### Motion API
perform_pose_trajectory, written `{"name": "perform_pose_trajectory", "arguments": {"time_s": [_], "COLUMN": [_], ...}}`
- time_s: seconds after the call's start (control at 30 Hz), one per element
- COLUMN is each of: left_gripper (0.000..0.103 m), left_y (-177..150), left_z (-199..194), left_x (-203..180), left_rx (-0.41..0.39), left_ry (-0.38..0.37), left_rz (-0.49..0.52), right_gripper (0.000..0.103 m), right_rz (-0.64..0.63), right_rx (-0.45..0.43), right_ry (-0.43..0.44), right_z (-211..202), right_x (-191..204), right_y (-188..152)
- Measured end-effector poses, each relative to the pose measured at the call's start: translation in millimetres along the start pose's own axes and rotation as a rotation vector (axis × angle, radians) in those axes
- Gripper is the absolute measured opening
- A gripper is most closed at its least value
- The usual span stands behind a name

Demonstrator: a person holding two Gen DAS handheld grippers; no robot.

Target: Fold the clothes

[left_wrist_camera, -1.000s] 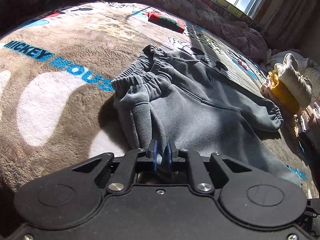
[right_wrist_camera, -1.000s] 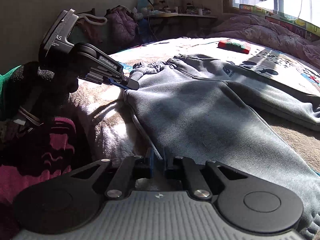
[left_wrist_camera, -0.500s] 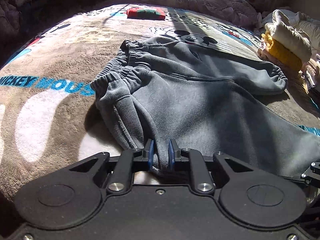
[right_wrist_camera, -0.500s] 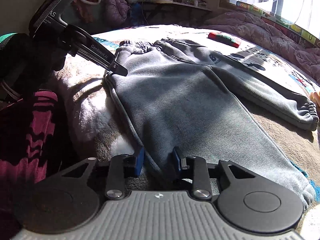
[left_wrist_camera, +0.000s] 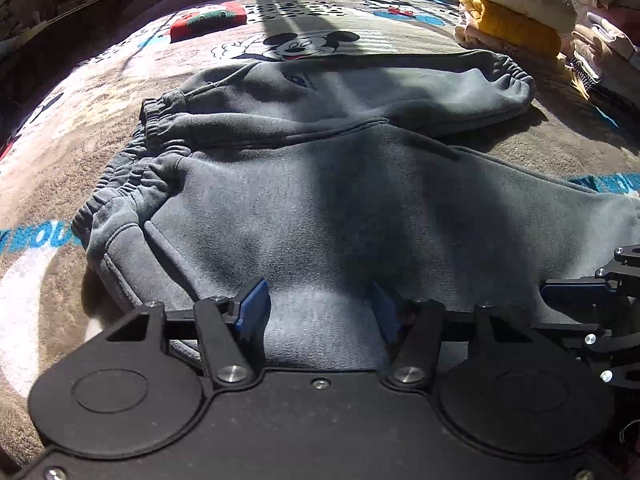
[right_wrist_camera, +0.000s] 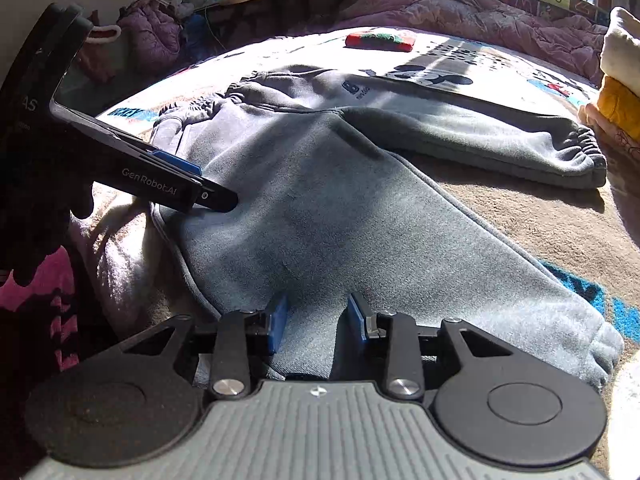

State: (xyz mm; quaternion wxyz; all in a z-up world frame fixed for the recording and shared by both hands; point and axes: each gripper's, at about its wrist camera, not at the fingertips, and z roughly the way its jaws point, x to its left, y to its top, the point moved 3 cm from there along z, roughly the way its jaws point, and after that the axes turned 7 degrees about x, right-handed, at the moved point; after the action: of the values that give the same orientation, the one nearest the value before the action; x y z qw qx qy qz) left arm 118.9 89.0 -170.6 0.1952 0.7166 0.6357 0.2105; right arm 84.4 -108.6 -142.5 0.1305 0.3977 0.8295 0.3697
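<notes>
Grey sweatpants [left_wrist_camera: 320,200] lie spread on a Mickey Mouse blanket [left_wrist_camera: 48,152], waistband at the left, both legs running right. My left gripper [left_wrist_camera: 318,308] is open, its blue pads on either side of the near leg's edge, close to the hip. My right gripper [right_wrist_camera: 316,322] is open over the same near edge, farther down the leg [right_wrist_camera: 360,240]. In the right wrist view the left gripper [right_wrist_camera: 216,196] rests low against the fabric. The far leg's cuff [right_wrist_camera: 576,152] lies flat at the right.
A folded red and green item [left_wrist_camera: 208,20] lies at the far side of the blanket. A stack of folded clothes, cream and yellow [left_wrist_camera: 516,12], sits at the far right. A pink quilt [right_wrist_camera: 460,8] is bunched along the back.
Both grippers were shut on the near edge of the sweatpants one second ago and have opened wide. The pants now lie flatter, and both cameras have swung right.
</notes>
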Motion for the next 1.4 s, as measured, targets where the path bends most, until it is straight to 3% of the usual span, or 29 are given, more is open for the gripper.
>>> {"name": "perform_pose_trajectory", "arguments": {"time_s": [0.13, 0.2, 0.37, 0.43, 0.6, 0.7, 0.73, 0.77, 0.8, 0.9, 1.0, 1.07, 1.1, 1.13, 1.17, 1.2, 1.27, 1.4], "left_gripper": [0.052, 0.046, 0.045, 0.045, 0.044, 0.043, 0.043, 0.043, 0.044, 0.044, 0.040, 0.043, 0.048, 0.050, 0.051, 0.052, 0.052, 0.053], "left_y": [12.5, 30.6, 89.0, 109.2, 150.4, 167.9, 172.7, 171.8, 169.6, 169.0, 175.7, 176.4, 173.2, 165.9, 158.9, 154.2, 155.4, 144.5], "left_z": [-22.4, -26.8, -24.4, -16.8, 21.1, 51.5, 70.5, 93.1, 115.9, 114.7, 87.4, 84.2, 91.3, 106.7, 116.7, 117.4, 98.6, 38.4], "left_x": [19.9, 32.6, 54.4, 62.5, 79.9, 84.5, 87.6, 92.7, 98.2, 108.5, 105.0, 93.9, 87.4, 81.8, 78.1, 75.7, 78.1, 79.7], "left_rx": [-0.067, -0.110, -0.173, -0.181, -0.152, -0.128, -0.091, -0.022, 0.052, 0.028, -0.054, -0.079, -0.056, 0.018, 0.046, 0.013, 0.025, -0.088], "left_ry": [-0.053, -0.039, 0.015, 0.021, -0.029, -0.064, -0.025, 0.031, 0.088, 0.038, 0.008, -0.002, 0.010, 0.024, 0.033, 0.047, 0.026, 0.008], "left_rz": [-0.088, -0.126, -0.147, -0.168, -0.218, -0.237, -0.234, -0.220, -0.205, -0.219, -0.228, -0.202, -0.184, -0.168, -0.152, -0.134, -0.141, -0.130], "right_gripper": [0.035, 0.035, 0.035, 0.035, 0.035, 0.035, 0.035, 0.035, 0.036, 0.036, 0.036, 0.038, 0.039, 0.046, 0.052, 0.053, 0.053, 0.052], "right_rz": [0.029, 0.043, 0.079, 0.094, 0.132, 0.137, 0.139, 0.132, 0.104, 0.041, 0.092, 0.095, 0.096, 0.117, 0.146, 0.175, 0.198, 0.235], "right_rx": [-0.025, -0.037, -0.068, -0.080, -0.124, -0.100, -0.076, 0.000, 0.022, 0.040, 0.018, -0.017, -0.035, -0.009, 0.070, 0.152, 0.119, 0.009], "right_ry": [0.006, 0.010, 0.018, 0.021, 0.009, -0.005, -0.010, -0.021, -0.029, -0.040, -0.041, -0.077, -0.095, -0.113, -0.103, -0.090, -0.062, -0.056], "right_z": [-0.5, -0.7, -1.3, -1.6, 46.1, 82.7, 96.4, 115.5, 123.1, 117.2, 94.1, 84.0, 78.9, 84.2, 96.8, 109.7, 100.6, 42.9], "right_x": [-20.0, -30.0, -55.1, -65.1, -98.7, -104.9, -106.4, -106.1, -103.1, -95.6, -102.6, -107.6, -110.1, -116.9, -124.4, -131.9, -136.6, -142.2], "right_y": [21.3, 32.0, 58.7, 69.4, 120.5, 126.7, 122.9, 112.8, 98.8, 74.1, 78.8, 84.0, 86.6, 87.3, 82.4, 77.2, 74.8, 72.3]}}
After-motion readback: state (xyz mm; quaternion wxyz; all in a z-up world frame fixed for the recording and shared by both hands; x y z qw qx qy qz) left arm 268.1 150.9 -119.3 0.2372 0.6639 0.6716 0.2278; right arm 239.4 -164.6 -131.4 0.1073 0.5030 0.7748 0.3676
